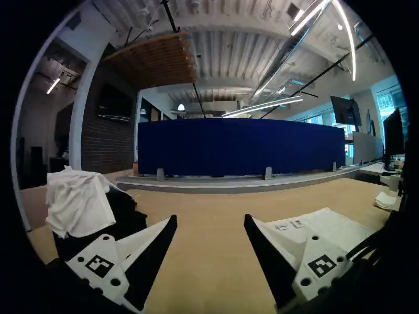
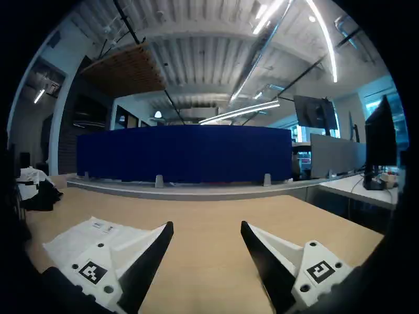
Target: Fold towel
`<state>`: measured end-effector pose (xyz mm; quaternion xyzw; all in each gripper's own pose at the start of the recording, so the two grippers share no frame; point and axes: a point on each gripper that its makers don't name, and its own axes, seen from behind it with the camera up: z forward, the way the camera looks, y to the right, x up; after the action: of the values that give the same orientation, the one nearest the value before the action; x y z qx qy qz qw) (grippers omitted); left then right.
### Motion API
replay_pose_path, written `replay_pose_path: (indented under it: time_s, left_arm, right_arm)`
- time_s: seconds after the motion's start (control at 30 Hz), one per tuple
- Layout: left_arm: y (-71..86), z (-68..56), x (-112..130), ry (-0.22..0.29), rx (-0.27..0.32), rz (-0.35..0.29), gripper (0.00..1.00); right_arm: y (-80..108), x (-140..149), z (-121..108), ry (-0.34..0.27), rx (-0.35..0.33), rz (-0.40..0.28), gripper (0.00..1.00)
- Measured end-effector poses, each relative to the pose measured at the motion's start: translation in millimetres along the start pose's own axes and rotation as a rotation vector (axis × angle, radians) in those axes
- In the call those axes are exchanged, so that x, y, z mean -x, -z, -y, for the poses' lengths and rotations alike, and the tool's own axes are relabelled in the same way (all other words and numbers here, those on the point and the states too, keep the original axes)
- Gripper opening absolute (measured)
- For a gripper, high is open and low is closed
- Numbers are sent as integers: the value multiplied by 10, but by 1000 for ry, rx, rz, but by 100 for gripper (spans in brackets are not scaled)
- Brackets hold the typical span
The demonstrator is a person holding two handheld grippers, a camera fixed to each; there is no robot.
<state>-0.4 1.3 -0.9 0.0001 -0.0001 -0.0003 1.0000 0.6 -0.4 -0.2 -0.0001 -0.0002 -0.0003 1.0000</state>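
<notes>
Currently both tools are pointing across a wooden table (image 1: 209, 272).

Left gripper (image 1: 209, 216): fingers standing wide apart, gripping nothing, bare tabletop showing in the gap.

Right gripper (image 2: 206, 223): likewise gaping wide, nothing between the fingers.

Towel (image 1: 340, 225): white, lying flat on the table at the lower right of the left gripper view, its near part sitting behind the finger on that side. In the right gripper view it is lying at the lower left (image 2: 73, 238), again partly behind a finger. Two small labels (image 1: 290, 225) are showing near its far edge.

A crumpled white cloth (image 1: 76, 201) is draping over a dark heap (image 1: 125, 214) at the left of the left gripper view. The heap is possibly a bag or clothing, too dark to tell.

A blue divider (image 1: 235, 146) is running along the table's far edge. A dark monitor (image 2: 379, 138) is standing at the right of the right gripper view.
</notes>
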Motion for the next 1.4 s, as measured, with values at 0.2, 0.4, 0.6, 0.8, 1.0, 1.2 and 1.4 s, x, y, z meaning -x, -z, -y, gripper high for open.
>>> replay_pose_path:
  time_s: [0.2, 0.4, 0.6, 0.8, 1.0, 1.2, 1.4]
  left_arm:
    - [8, -1, -1, 0, 0, 0, 95]
    - [8, -2, -4, 0, 0, 0, 95]
    - [4, 0, -4, 0, 0, 0, 95]
    - [9, 1, -4, 0, 0, 0, 95]
    - [14, -1, -4, 0, 0, 0, 95]
    - [15, 0, -6, 0, 0, 0, 95]
    - [10, 1, -5, 0, 0, 0, 95]
  right_arm:
    - [-2, 2, 0, 0, 0, 0, 100]
    - [3, -1, -2, 0, 0, 0, 100]
    - [4, -3, 3, 0, 0, 0, 100]
    - [2, -5, 2, 0, 0, 0, 100]
    - [2, -6, 2, 0, -1, 0, 100]
    - [3, -4, 1, 0, -1, 0, 100]
    - [4, -3, 5, 0, -1, 0, 100]
